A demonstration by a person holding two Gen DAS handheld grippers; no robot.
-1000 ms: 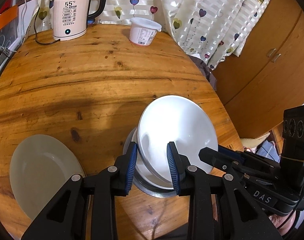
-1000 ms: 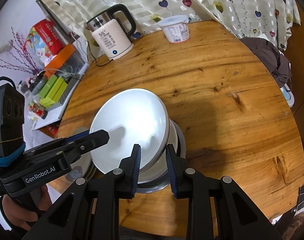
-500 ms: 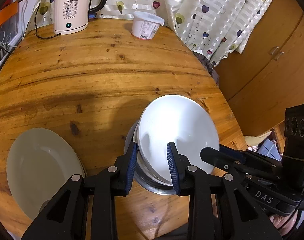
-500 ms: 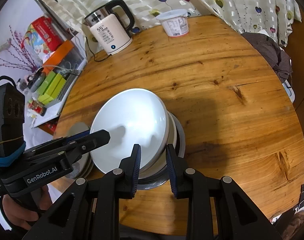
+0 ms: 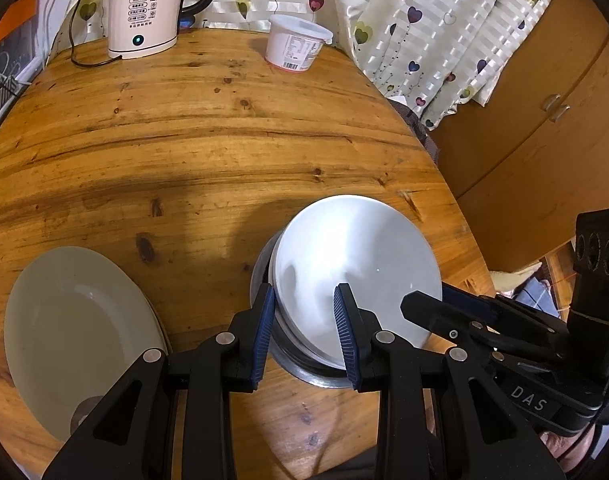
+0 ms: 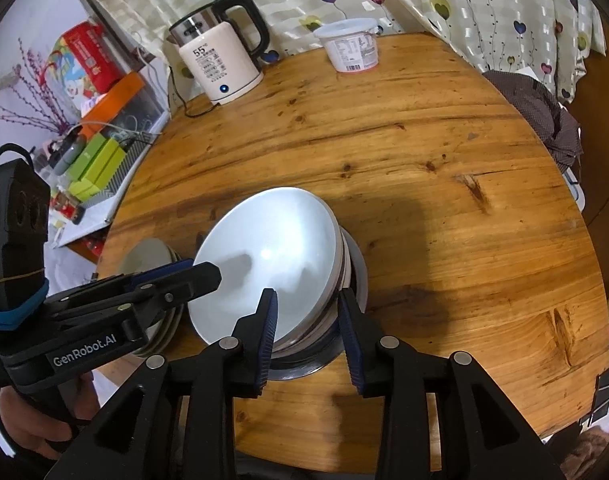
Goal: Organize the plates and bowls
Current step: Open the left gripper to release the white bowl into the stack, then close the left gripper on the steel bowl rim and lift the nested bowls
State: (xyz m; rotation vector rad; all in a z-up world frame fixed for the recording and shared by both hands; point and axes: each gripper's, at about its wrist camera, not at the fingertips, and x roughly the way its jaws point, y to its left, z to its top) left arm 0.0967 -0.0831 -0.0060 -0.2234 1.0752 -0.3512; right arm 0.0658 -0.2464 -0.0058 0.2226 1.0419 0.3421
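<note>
The white bowl [image 5: 356, 276] tilts atop a stack of bowls nested in a metal basin [image 6: 358, 276] near the front edge of the round wooden table [image 5: 208, 136], with a pale plate [image 5: 72, 332] lying to the left and a kettle [image 6: 220, 64] and lidded tub [image 5: 296, 42] at the far side. The left gripper [image 5: 304, 312] straddles the stack's near-left rim, blue pads slightly apart; whether they pinch it I cannot tell. The right gripper [image 6: 306, 318] has just been opening, its pads either side of the opposite rim, off it.
</note>
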